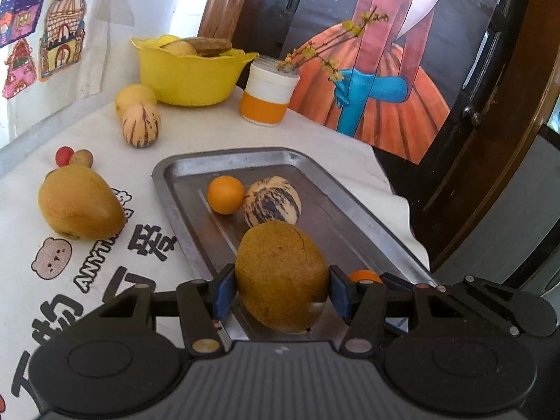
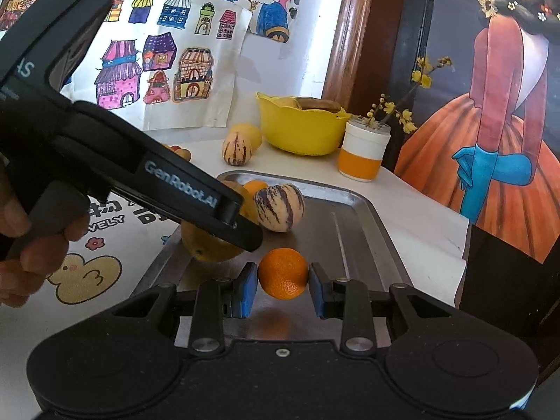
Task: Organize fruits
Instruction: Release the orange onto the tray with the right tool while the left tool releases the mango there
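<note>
The left gripper (image 1: pixel 281 288) clamped a mango (image 1: pixel 281 276) while the right gripper (image 2: pixel 282 288) pinched an orange (image 2: pixel 283 273), both over the metal tray (image 1: pixel 350 210).

Left tongs (image 1: pixel 281 288): matte black moulded housing with a ribbed grey centre panel flanked by two round, domed black covers. Two black linkage arms per side run forward, with triangular cut-outs and silver pivot pins. Each finger ends in a flat blue pad (image 1: pixel 221 292).

Right tongs (image 2: pixel 282 288): identical construction, with a textured black centre panel carrying one small silver screw, round side covers, silver pivot pins and blue pads (image 2: pixel 245 290).

Seen from the right wrist camera, the left unit's black body carries white "GenRobot.AI" lettering along its side and a black pistol-style handle. The person's hand (image 2: pixel 24 245) on that handle is bare; no sleeve is visible.
</note>
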`<action>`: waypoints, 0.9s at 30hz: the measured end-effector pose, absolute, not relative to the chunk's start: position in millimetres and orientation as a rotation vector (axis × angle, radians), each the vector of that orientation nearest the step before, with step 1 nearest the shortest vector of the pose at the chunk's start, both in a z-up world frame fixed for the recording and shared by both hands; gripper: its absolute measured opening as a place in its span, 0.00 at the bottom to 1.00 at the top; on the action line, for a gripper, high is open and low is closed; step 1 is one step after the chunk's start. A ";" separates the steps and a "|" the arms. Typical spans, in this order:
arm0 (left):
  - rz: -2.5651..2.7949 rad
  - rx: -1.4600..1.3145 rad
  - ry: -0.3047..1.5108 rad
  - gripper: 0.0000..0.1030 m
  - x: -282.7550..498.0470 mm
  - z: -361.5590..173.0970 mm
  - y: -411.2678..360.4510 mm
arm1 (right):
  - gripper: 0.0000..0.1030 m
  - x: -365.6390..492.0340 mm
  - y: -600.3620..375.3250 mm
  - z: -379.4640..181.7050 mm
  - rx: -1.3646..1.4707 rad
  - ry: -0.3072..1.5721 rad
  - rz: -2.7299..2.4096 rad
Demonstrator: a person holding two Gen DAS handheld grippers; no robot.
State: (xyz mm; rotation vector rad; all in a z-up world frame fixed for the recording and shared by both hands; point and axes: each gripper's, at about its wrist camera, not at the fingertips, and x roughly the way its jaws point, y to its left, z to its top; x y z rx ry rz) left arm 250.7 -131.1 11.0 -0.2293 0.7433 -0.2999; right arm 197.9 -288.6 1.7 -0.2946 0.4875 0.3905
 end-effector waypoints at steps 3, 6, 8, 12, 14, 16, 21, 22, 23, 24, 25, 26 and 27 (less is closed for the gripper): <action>-0.297 -0.224 0.753 0.57 250.9 8.3 -134.3 | 0.33 197.4 -289.5 2.2 -0.289 0.486 0.388; -0.296 -0.224 0.755 0.58 250.9 8.6 -135.2 | 0.33 197.0 -290.0 2.3 -0.286 0.489 0.384; -0.294 -0.224 0.759 0.58 251.2 8.8 -135.6 | 0.33 197.3 -290.3 2.3 -0.287 0.491 0.381; -0.299 -0.230 0.771 0.58 251.8 9.5 -135.7 | 0.33 196.8 -289.5 2.2 -0.292 0.497 0.371; -0.303 -0.233 0.764 0.58 250.9 9.9 -135.2 | 0.33 196.0 -289.9 1.8 -0.295 0.501 0.366; -0.301 -0.230 0.749 0.62 247.8 12.7 -134.4 | 0.35 195.0 -289.7 1.9 -0.296 0.501 0.360; -0.300 -0.237 0.734 0.69 239.6 18.6 -130.3 | 0.47 189.3 -291.6 4.0 -0.284 0.495 0.342; -0.299 -0.241 0.727 0.72 237.2 20.4 -128.6 | 0.51 187.3 -292.0 4.7 -0.282 0.492 0.338; -0.300 -0.246 0.720 0.74 234.8 22.5 -127.0 | 0.56 185.1 -292.6 6.1 -0.278 0.489 0.333; -0.300 -0.251 0.711 0.78 232.0 24.7 -125.3 | 0.59 182.7 -293.3 7.7 -0.274 0.484 0.329; -0.301 -0.254 0.701 0.82 228.7 27.2 -123.3 | 0.65 179.9 -294.1 9.9 -0.267 0.479 0.324; -0.300 -0.256 0.692 0.85 224.7 30.0 -121.4 | 0.71 176.9 -294.4 12.4 -0.259 0.473 0.321; -0.298 -0.256 0.684 0.87 221.4 32.3 -119.9 | 0.74 174.0 -294.5 15.2 -0.252 0.467 0.319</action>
